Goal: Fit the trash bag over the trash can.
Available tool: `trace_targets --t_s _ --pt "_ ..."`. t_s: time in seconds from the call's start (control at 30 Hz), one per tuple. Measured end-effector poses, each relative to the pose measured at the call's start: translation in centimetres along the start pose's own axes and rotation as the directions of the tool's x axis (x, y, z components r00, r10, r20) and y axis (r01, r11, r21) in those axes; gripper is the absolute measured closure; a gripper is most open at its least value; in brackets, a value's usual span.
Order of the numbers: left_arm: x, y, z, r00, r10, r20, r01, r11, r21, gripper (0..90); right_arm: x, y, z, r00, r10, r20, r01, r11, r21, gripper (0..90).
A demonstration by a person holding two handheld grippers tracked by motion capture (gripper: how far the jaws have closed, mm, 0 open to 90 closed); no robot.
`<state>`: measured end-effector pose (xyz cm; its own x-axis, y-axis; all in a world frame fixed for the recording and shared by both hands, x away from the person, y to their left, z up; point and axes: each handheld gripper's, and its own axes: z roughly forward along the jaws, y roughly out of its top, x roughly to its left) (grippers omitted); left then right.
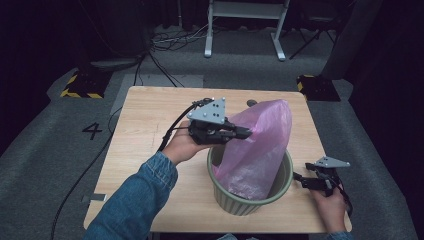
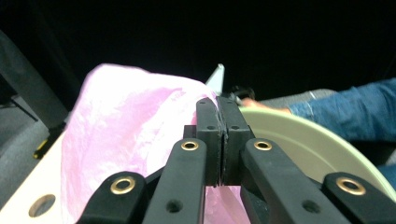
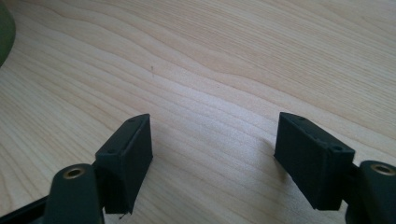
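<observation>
So we've got the left tongs [image 1: 248,133] clamped tight on the pink bag [image 1: 260,145], pinching its left side about halfway up. In the left gripper view the two pads sit pressed together with a sliver of the pink film [image 2: 140,126] caught between them, and the rest of the bag billows out to the left of the tongs. The bag stands tall in the green bin [image 1: 248,200], bottom end down inside and top poking well above the rim, leaning toward the far right. The bin sits on the near right part of the tabletop [image 1: 145,130].

Our right tongs [image 1: 303,180] are wide open with nothing between them, hanging low over bare wood just right of the bin, not touching the bin or the bag. The right gripper view has the pads [image 3: 128,158] apart over the wood grain, with the bin's edge [image 3: 5,35] at far left.
</observation>
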<state>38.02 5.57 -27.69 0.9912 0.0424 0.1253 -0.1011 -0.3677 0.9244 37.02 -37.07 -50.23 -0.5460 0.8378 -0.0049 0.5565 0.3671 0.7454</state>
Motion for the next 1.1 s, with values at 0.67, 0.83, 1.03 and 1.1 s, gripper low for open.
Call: trace_targets --t_s 0.67,0.83,1.03,1.1 --pt "-2.9 -3.8 0.5 0.9936 -0.096 0.059 0.075 0.9536 0.292 86.9 -0.1 0.0 -0.1 0.9999 0.007 -0.016 -0.007 1.000 -0.006 35.0" --pt "-3.0 -4.2 0.7 0.9828 -0.172 0.068 0.137 0.9242 0.356 86.1 0.3 1.3 -1.2 0.9970 0.003 -0.077 -0.004 1.000 -0.008 43.8" --pt "-3.2 -5.0 0.3 0.9765 -0.199 0.083 0.161 0.9290 0.333 84.0 2.0 4.4 -4.3 0.9926 -0.068 -0.101 0.058 0.993 -0.098 41.0" --pt "-3.1 -5.3 0.2 0.9760 -0.205 0.074 0.170 0.9288 0.329 84.0 2.3 5.4 -5.4 0.9910 -0.088 -0.101 0.075 0.989 -0.124 39.7"
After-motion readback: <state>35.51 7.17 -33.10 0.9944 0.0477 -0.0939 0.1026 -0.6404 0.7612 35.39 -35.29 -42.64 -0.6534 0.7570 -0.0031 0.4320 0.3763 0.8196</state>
